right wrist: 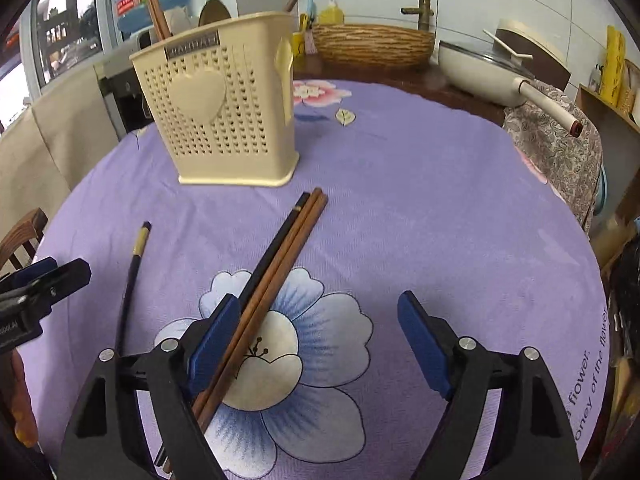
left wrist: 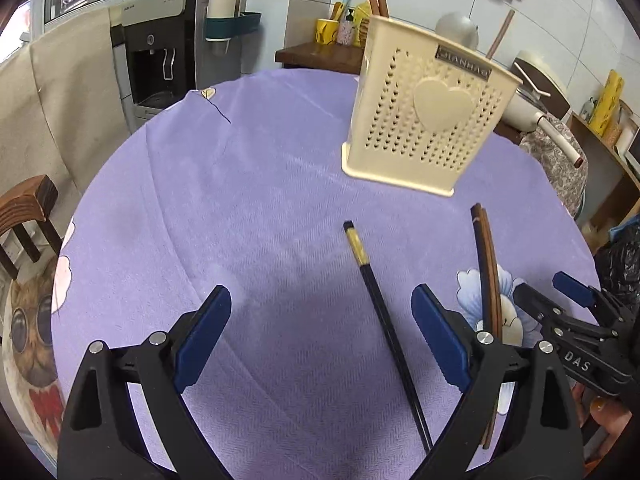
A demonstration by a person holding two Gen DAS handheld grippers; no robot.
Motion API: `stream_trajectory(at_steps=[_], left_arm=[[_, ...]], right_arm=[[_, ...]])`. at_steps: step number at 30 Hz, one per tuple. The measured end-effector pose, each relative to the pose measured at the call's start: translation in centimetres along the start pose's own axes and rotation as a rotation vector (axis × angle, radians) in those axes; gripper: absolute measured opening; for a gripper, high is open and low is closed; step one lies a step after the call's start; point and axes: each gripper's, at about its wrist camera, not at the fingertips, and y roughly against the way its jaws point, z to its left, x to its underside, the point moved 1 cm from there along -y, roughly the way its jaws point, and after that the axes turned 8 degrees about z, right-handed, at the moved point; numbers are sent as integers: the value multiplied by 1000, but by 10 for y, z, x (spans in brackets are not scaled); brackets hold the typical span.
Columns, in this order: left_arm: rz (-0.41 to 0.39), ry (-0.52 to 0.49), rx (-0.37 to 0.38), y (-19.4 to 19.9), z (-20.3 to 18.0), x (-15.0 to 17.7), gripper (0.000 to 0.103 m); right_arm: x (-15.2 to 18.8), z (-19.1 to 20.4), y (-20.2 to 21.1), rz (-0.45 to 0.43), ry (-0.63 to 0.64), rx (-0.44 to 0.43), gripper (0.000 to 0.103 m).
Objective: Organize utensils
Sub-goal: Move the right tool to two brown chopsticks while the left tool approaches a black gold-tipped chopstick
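We see a round worktop (left wrist: pixel 248 208) covered by a purple flowered cloth, with a cream perforated utensil holder (left wrist: pixel 428 120) standing upright on it in the upper right of the left wrist view and in the upper left of the right wrist view. A heart shape is raised on its front, and two brown chopsticks (right wrist: pixel 159 16) stick up out of its top.

In the left wrist view our left gripper (left wrist: pixel 320 332) fills the bottom of the frame, its jaws spread wide with nothing pinched. A single dark chopstick with a gold band (left wrist: pixel 384 320) lies flat on the cloth between them, nearer the right-hand finger, running from the frame's middle down to the lower edge. We cannot tell whether the pads touch it; they do not press on it.

In the right wrist view our right gripper (right wrist: pixel 316 340) sits at the bottom of the frame over a large blue and white printed flower (right wrist: pixel 288 360), its jaws also spread apart and gripping nothing. A bundle of chopsticks (right wrist: pixel 280 268), one dark and two brown, lies on the cloth slanting from below the holder down toward the lower left, passing just beside the left-hand pad. The bundle's far tips rest near the holder's base, apart from it.

A pale pan with a long handle (right wrist: pixel 480 72) and a woven basket (right wrist: pixel 372 44) sit beyond the worktop in the upper right.
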Motion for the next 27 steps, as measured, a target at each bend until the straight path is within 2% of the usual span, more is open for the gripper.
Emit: stream_trajectory(at_steps=[6, 9, 11, 15, 21, 24, 27], left_arm=[[9, -32, -11, -5, -9, 4, 88], [14, -36, -10, -6, -11, 6, 88], [17, -32, -9, -7, -12, 7, 88], [25, -32, -12, -8, -13, 7, 88], [32, -38, -17, -9, -15, 9, 88], [33, -39, -18, -8, -15, 11, 88], [40, -39, -22, -9, -14, 13, 88]], right_arm=[[3, -5, -16, 52, -53, 1, 65], [1, -12, -20, 72, -102, -53, 63], [-2, -14, -21, 71, -118, -58, 61], [-6, -10, -24, 81, -107, -66, 61], [-16, -2, -28, 93, -60, -19, 61], [-19, -9, -30, 96, -70, 17, 60], [-19, -15, -31, 96, -79, 5, 60]])
